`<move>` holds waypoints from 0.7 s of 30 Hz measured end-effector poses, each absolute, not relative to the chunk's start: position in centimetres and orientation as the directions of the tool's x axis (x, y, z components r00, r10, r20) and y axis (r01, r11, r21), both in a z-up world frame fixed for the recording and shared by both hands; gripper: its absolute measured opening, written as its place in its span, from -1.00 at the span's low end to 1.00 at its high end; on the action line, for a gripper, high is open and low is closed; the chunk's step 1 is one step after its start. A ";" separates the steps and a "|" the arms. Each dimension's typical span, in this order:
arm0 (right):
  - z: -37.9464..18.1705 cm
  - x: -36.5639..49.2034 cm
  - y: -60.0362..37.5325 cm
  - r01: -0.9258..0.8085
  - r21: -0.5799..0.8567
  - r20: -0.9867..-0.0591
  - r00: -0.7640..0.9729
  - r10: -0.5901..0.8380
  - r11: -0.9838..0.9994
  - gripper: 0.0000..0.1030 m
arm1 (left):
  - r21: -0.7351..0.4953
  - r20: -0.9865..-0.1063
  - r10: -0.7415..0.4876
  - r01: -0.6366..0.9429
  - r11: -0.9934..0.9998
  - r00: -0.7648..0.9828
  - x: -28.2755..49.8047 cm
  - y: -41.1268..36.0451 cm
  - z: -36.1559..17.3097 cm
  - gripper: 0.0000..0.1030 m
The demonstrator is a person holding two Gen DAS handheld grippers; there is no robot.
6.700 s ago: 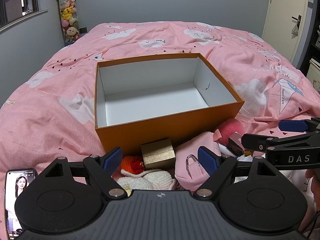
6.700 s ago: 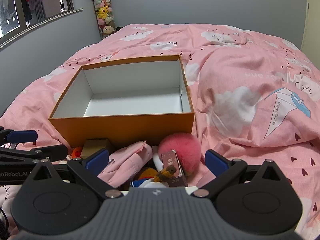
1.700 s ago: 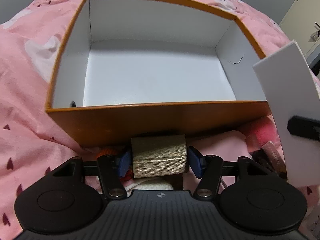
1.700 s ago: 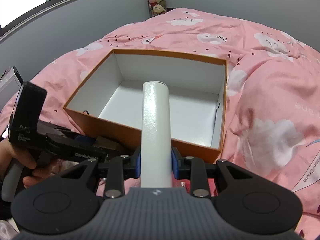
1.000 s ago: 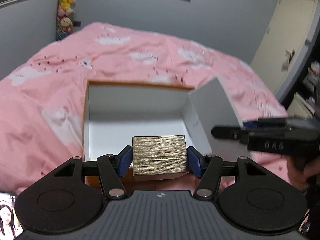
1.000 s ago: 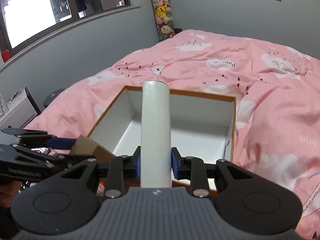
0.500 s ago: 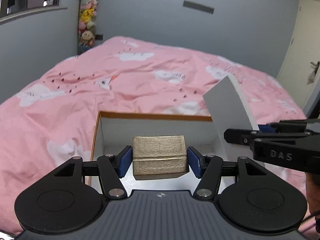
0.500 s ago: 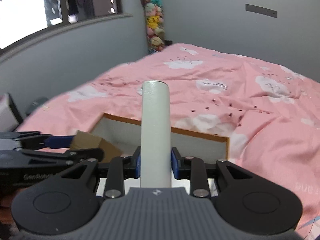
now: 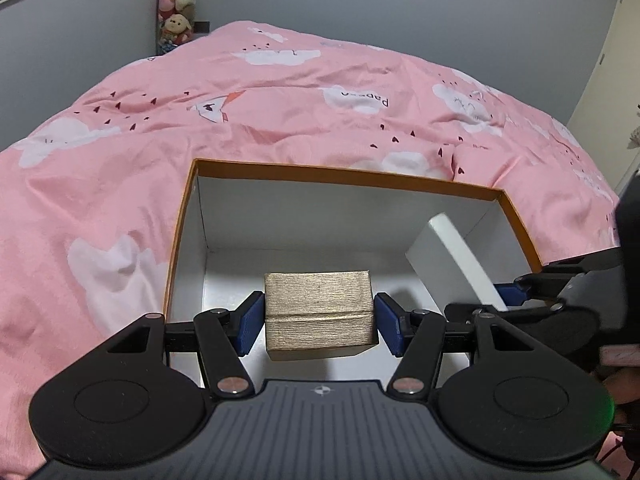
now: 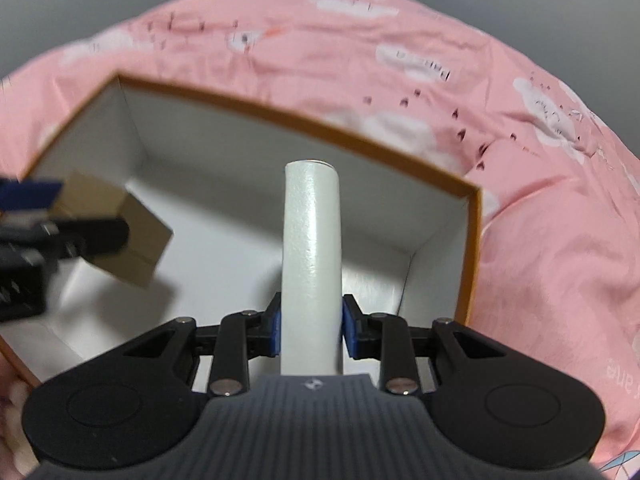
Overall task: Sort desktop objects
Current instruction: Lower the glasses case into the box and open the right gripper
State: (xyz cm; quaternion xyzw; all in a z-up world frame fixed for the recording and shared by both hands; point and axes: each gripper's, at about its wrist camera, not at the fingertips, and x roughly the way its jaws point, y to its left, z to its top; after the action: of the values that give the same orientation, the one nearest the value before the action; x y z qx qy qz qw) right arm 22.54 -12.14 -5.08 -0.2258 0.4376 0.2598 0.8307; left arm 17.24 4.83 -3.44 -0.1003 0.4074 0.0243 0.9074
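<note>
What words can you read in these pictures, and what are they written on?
"papeco" or close to it, upside down and uncertain, on a white cloud of the pink bed cover.
A cloud farther right has scribbly writing, too small to read.
In the right wrist view, dark print on a cloud is blurred, unreadable.
Letters at that view's lower right edge are cut off, unreadable.
The gold box, white box and orange box show no words.

The left gripper (image 9: 319, 316) points steeply down, its blue pads (image 9: 251, 322) wide apart and pressed on a gold box (image 9: 319, 309). The right gripper (image 10: 310, 330) (narrower set, tilted down too) clamps a white box (image 10: 311, 264) and sits just right of the left one.
</note>
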 end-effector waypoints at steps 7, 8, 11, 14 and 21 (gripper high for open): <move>-8.2 22.6 -11.5 -0.644 -0.251 -0.872 0.475 0.121 0.722 -0.39 | -0.144 -0.766 -0.033 -0.122 0.982 0.641 17.9 4.9 -4.2 0.34; -8.6 22.7 -11.5 -0.649 -0.254 -0.877 0.467 0.111 0.717 -0.39 | -0.140 -0.769 -0.031 -0.121 0.983 0.638 17.9 4.9 -4.3 0.34; -9.6 22.6 -11.4 -0.659 -0.269 -0.891 0.448 0.079 0.703 -0.40 | -0.135 -0.776 -0.032 -0.116 0.984 0.630 18.0 4.7 -4.6 0.34; -10.1 22.1 -11.4 -0.667 -0.306 -0.884 0.465 0.058 0.679 -0.34 | -0.119 -0.780 -0.025 -0.109 0.987 0.625 18.1 4.4 -4.8 0.34; -8.6 21.3 -12.3 -0.703 -0.230 -0.902 0.413 0.123 0.673 -0.22 | -0.107 -0.788 -0.023 -0.100 0.989 0.615 18.3 4.2 -5.0 0.34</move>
State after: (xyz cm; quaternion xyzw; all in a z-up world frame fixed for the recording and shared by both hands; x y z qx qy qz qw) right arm 21.25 -12.28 -8.58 -0.3065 0.4732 0.2638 0.7827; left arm 18.26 4.22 -4.97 -0.0702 0.4382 0.0214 0.8959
